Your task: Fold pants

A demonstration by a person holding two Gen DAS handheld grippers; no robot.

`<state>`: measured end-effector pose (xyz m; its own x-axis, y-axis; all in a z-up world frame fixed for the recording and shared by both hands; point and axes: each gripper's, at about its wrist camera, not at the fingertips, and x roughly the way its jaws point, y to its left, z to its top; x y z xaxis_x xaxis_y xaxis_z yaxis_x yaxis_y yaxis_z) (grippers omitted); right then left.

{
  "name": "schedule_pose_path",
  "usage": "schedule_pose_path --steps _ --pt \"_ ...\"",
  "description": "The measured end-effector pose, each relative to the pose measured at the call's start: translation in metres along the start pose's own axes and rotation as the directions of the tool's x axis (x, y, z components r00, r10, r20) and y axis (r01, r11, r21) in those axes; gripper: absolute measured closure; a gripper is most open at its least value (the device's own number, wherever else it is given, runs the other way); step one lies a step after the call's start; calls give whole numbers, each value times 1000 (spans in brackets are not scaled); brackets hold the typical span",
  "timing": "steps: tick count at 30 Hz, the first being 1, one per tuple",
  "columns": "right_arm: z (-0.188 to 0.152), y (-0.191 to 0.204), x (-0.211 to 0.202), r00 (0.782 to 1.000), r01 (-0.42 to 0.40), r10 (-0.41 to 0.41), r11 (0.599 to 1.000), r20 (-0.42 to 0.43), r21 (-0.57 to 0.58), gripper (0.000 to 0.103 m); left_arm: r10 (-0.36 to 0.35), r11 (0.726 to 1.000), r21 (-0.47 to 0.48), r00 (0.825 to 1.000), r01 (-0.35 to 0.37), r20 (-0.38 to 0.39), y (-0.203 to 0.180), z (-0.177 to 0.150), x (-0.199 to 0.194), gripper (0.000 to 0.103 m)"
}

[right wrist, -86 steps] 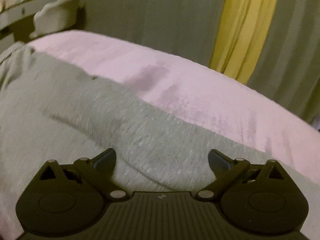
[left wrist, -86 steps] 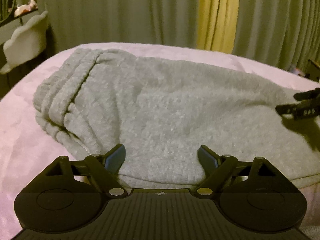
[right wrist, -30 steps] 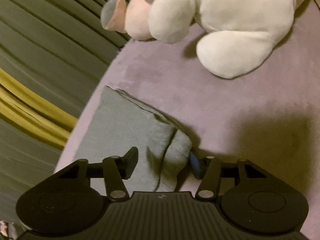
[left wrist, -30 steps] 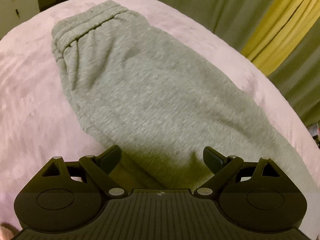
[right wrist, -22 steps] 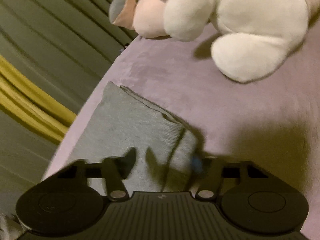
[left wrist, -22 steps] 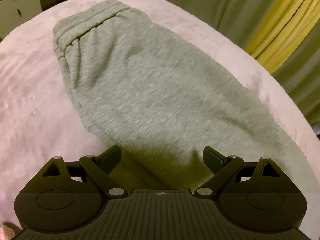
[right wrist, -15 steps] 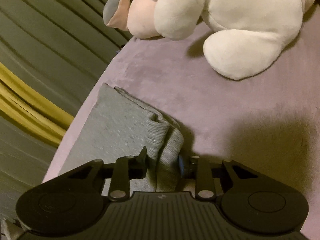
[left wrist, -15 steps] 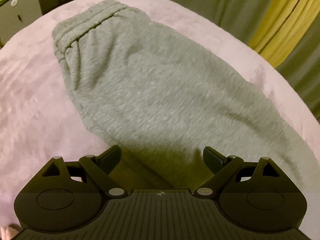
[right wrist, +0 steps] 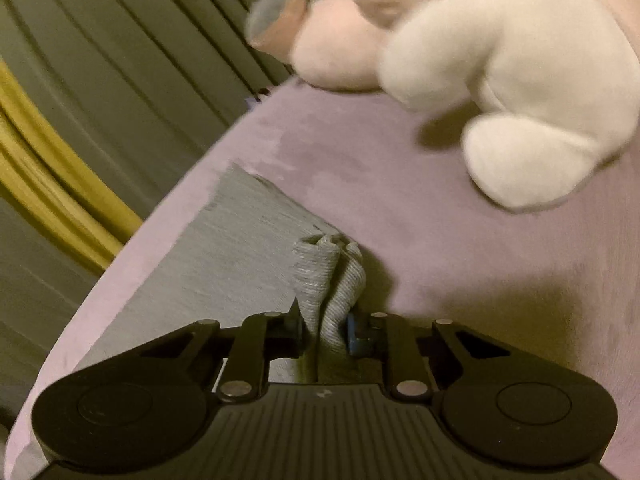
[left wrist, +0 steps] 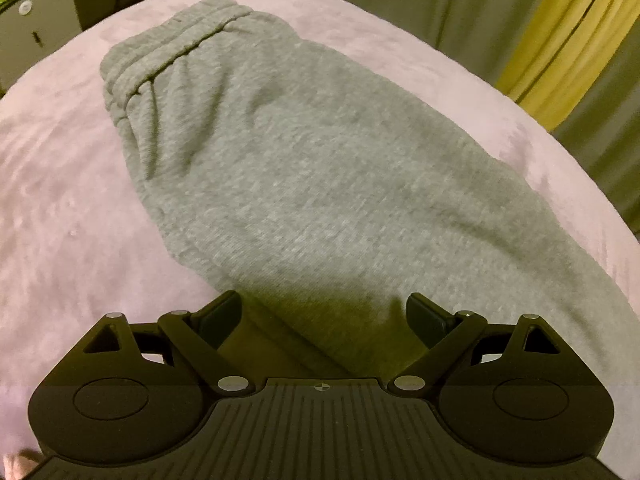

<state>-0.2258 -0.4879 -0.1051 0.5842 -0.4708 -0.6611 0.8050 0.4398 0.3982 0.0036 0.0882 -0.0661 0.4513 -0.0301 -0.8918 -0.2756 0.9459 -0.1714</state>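
Note:
Grey sweatpants (left wrist: 320, 168) lie folded lengthwise on a pink bedspread (left wrist: 60, 200), elastic waistband (left wrist: 168, 52) at the far left. My left gripper (left wrist: 323, 320) is open and hovers over the near edge of the pants, around mid-length. In the right wrist view the leg end (right wrist: 224, 256) lies near the bed edge. My right gripper (right wrist: 325, 330) is shut on the ribbed ankle cuffs (right wrist: 328, 276), which bunch up between the fingers.
A white and pink plush toy (right wrist: 480, 60) lies on the bed just beyond the cuffs. Green and yellow curtains (left wrist: 568, 32) hang close behind the bed. A cabinet (left wrist: 28, 28) stands at the far left.
My right gripper has closed on the ankle cuffs and pinched them together. The left gripper stays open, drifting slightly over the pants.

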Motion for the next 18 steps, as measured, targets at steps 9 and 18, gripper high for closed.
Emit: schedule_pose_path --steps 9,18 --pt "6 44 -15 999 30 -27 996 39 -81 86 -42 999 -16 999 42 14 2 -2 -5 8" --pt "-66 220 -90 932 -238 352 772 84 -590 87 -60 998 -34 998 61 28 4 -3 -9 8"
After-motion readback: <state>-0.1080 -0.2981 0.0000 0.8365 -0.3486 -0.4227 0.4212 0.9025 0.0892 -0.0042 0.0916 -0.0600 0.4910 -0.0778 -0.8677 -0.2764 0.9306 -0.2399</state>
